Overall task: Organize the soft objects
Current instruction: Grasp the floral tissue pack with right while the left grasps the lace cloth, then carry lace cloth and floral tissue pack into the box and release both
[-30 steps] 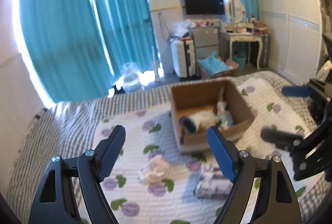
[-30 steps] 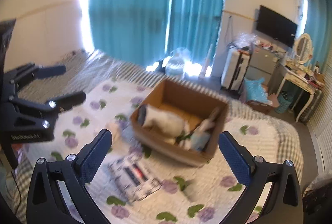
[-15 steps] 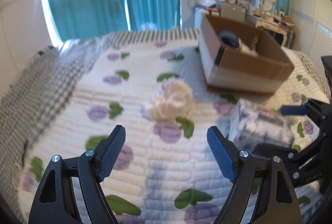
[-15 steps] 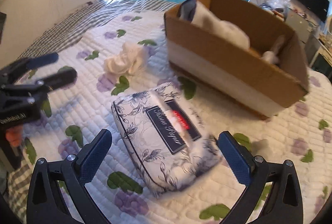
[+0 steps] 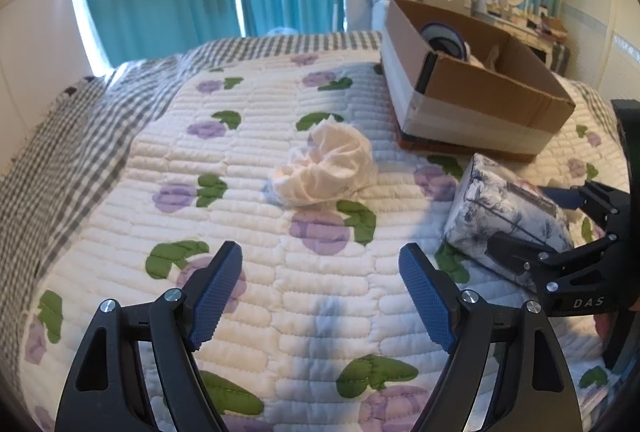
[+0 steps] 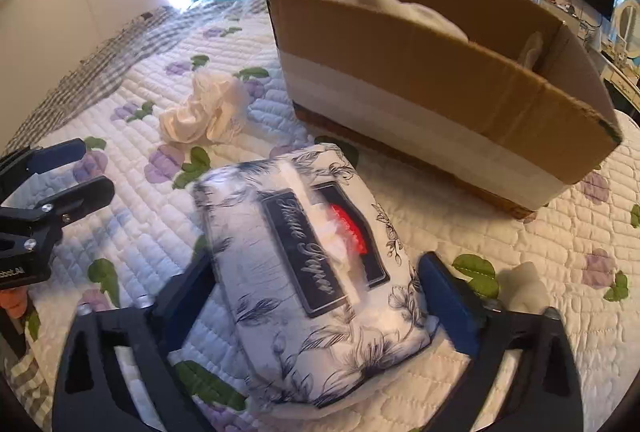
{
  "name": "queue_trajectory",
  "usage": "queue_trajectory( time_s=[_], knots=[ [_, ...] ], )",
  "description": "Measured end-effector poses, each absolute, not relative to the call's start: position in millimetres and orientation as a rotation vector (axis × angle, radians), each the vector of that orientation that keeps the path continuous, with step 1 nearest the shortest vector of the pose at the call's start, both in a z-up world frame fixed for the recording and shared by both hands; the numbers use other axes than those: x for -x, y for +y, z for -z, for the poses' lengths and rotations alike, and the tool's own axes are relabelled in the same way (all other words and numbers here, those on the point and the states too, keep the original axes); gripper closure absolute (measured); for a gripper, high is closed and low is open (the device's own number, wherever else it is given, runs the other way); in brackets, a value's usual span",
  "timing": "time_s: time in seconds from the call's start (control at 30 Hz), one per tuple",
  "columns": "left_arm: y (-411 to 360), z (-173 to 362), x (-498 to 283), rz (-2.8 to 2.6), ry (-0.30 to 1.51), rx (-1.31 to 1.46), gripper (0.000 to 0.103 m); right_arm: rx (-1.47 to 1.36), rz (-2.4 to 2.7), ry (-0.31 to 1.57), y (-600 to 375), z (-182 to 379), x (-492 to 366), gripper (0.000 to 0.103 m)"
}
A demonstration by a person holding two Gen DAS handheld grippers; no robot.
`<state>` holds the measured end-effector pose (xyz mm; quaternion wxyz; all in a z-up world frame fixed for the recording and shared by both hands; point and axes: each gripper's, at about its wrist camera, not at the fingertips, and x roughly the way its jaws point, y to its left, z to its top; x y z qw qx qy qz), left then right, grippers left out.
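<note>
right wrist view: right gripper (image 6: 316,296) low over the bed, jaws spread wide on either side of the tissue pack (image 6: 312,272); both fingers sit just beside the pack's sides, and whether they touch it cannot be told through the blur. pack is floral blue-on-white with a dark label, lying on the quilt (image 6: 520,232) just in front of the cardboard box (image 6: 420,88). box holds a white soft item with a dark rim at its left end, partly above the box wall. crumpled white cloth (image 6: 204,110) lies on the quilt left of the box, apart from the pack.

left wrist view: left gripper (image 5: 320,292) hovers above the quilt (image 5: 248,168), jaws open, nothing between them. white cloth (image 5: 328,166) ahead of it, well apart from the fingers. tissue pack (image 5: 504,212) to the right, with the right gripper (image 5: 560,228) around its near end. cardboard box (image 5: 472,100) beyond, on the bed.
</note>
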<state>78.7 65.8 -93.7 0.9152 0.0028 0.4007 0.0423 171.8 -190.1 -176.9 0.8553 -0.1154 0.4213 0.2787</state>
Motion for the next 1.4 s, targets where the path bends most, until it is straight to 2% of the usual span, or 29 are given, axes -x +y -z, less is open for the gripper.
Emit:
queue_trajectory(
  time_s=[0.07,0.1,0.3,0.47,0.8,0.83,0.87,0.9,0.97,1.03,1.13,1.4],
  knots=[
    [65,90,-78,-0.09,0.824,-0.011,0.021,0.24,-0.538,0.856,-194,171,-166,0.019],
    [65,87,-78,-0.095,0.823,-0.011,0.021,0.236,-0.496,0.82,-198,166,-162,0.02],
    [62,70,-89,-0.105,0.808,-0.006,0.021,0.2,-0.377,0.754,-214,142,-158,0.021],
    [66,64,-120,-0.116,0.784,0.054,0.021,0.212,-0.264,0.814,-219,147,-171,0.021],
    [71,126,-169,-0.191,0.846,0.05,0.025,0.12,-0.204,0.872,-233,166,-192,0.02],
    [73,131,-173,-0.191,0.86,0.064,0.032,0.114,-0.207,0.873,-233,167,-193,0.02],
    [76,135,-175,-0.192,0.862,0.071,0.048,0.111,-0.208,0.873,-233,168,-193,0.02],
    [77,136,-176,-0.186,0.864,0.076,0.055,0.111,-0.211,0.874,-232,169,-194,0.02],
    [79,139,-178,-0.157,0.87,0.098,0.076,0.109,-0.215,0.872,-232,170,-192,0.02],
    [79,138,-176,-0.136,0.865,0.113,0.088,0.111,-0.221,0.873,-231,171,-191,0.02],
    [78,135,-169,-0.126,0.866,0.116,0.092,0.105,-0.234,0.867,-232,169,-187,0.021],
    [59,100,-130,-0.074,0.856,0.067,0.092,0.077,-0.273,0.82,-237,145,-158,0.021]
  ],
)
